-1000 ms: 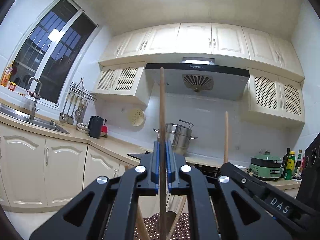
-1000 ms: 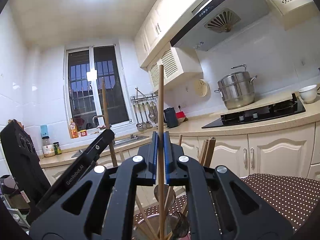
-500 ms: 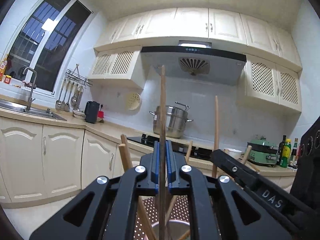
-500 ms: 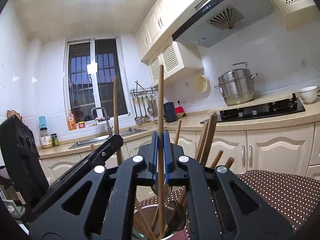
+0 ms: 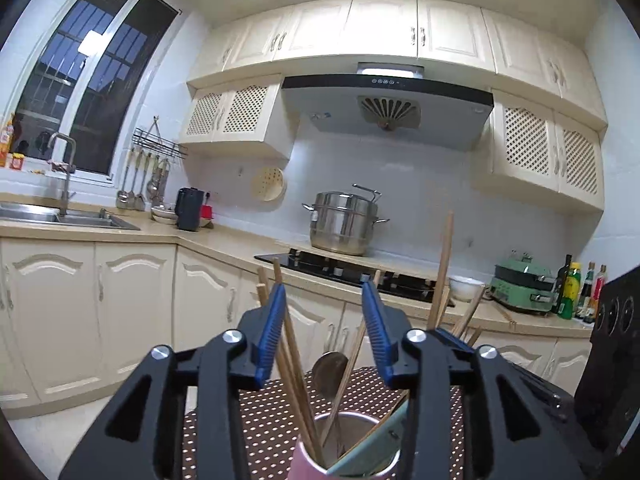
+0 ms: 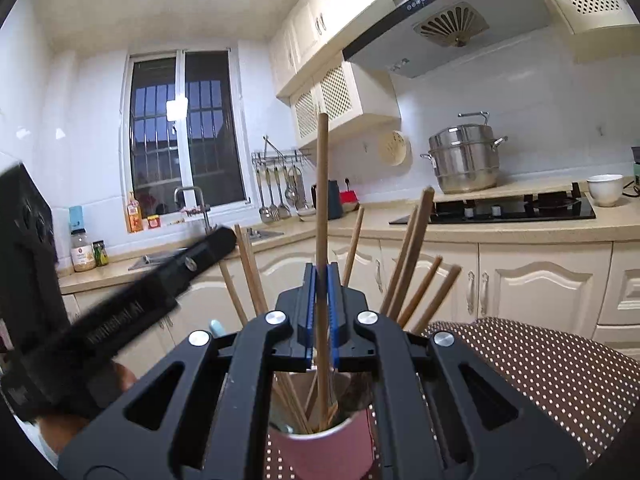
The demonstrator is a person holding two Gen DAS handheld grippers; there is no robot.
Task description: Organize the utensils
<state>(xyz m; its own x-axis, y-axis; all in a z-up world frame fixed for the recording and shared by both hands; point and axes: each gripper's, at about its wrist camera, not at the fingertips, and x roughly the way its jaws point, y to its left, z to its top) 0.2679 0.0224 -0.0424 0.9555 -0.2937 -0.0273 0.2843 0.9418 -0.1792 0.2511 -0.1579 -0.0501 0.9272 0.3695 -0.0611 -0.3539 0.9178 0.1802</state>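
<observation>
A pink cup [image 5: 308, 466] stands on a brown dotted cloth [image 5: 260, 420] and holds several wooden chopsticks and a metal spoon [image 5: 330, 368]. My left gripper [image 5: 323, 292] is above the cup with its jaws opening. A chopstick [image 5: 290, 340] leans loose against the left pad, with nothing pressed between the pads. My right gripper [image 6: 321, 280] is shut on an upright wooden chopstick [image 6: 322, 200], whose lower end reaches into the pink cup [image 6: 324, 452]. In the right wrist view the left gripper [image 6: 160, 288] shows blurred at the left.
A cream kitchen counter [image 6: 500, 232] runs behind, with a black hob [image 6: 500, 210], a steel pot [image 6: 466, 160] and a white bowl [image 6: 606, 190]. A sink [image 5: 60, 216] lies under the window. A green appliance [image 5: 520, 284] and bottles stand at the right. A hand [image 6: 120, 376] holds the left gripper.
The left gripper has opened and let go of its chopstick, which now leans in the cup. Both grippers came lower over the cup. The right one keeps its chopstick.
</observation>
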